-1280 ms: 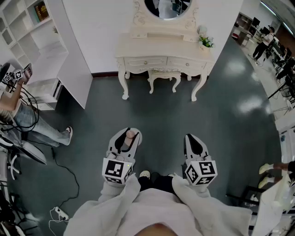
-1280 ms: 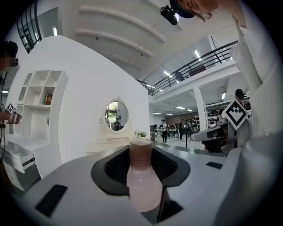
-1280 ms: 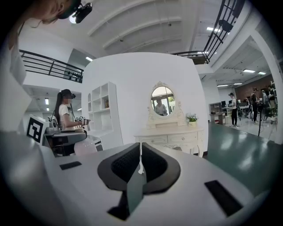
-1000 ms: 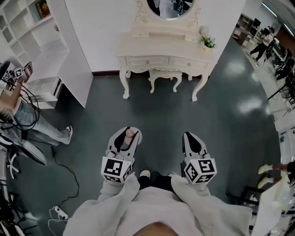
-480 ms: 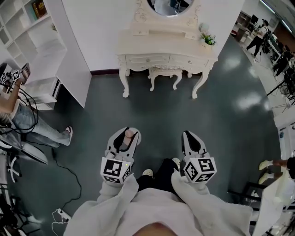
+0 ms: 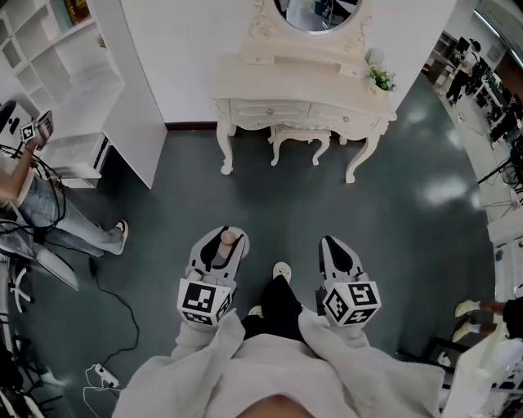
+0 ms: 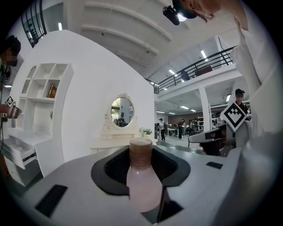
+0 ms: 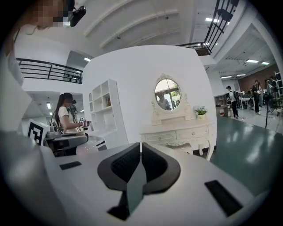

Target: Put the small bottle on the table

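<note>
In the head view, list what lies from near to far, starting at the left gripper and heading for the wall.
left gripper, shut on the bottle → stool → dressing table → mirror

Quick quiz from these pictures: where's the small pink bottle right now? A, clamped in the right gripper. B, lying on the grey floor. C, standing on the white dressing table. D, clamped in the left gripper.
D: the small pink bottle sits clamped between the jaws of the left gripper, while the right gripper is shut with nothing in it.
</note>
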A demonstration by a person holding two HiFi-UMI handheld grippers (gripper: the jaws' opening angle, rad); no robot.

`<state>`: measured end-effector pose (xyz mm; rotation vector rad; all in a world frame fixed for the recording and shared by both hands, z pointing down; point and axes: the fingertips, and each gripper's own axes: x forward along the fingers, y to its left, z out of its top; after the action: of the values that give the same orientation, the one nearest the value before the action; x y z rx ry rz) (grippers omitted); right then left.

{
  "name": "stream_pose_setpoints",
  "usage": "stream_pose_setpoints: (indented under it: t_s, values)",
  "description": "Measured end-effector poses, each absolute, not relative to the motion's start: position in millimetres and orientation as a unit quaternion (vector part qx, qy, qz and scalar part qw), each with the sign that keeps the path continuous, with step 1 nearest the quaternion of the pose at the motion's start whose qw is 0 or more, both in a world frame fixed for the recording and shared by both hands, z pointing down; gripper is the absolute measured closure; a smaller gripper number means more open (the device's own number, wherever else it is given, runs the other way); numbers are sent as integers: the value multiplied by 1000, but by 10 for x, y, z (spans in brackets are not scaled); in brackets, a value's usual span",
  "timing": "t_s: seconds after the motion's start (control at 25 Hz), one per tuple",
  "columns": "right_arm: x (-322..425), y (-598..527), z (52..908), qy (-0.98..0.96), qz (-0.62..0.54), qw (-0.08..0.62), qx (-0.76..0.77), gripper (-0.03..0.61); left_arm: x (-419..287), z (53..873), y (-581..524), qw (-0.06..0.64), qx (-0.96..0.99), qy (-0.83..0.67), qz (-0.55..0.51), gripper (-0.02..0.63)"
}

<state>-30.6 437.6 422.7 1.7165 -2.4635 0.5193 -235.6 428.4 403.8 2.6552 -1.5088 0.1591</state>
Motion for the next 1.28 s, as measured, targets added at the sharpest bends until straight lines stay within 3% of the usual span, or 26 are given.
stream_pose_setpoints:
  t_s: [1.28]
  values:
    - [576, 2277, 4316, -834, 174, 44, 522, 538, -1595, 4029, 2372, 36, 833, -550, 37, 459]
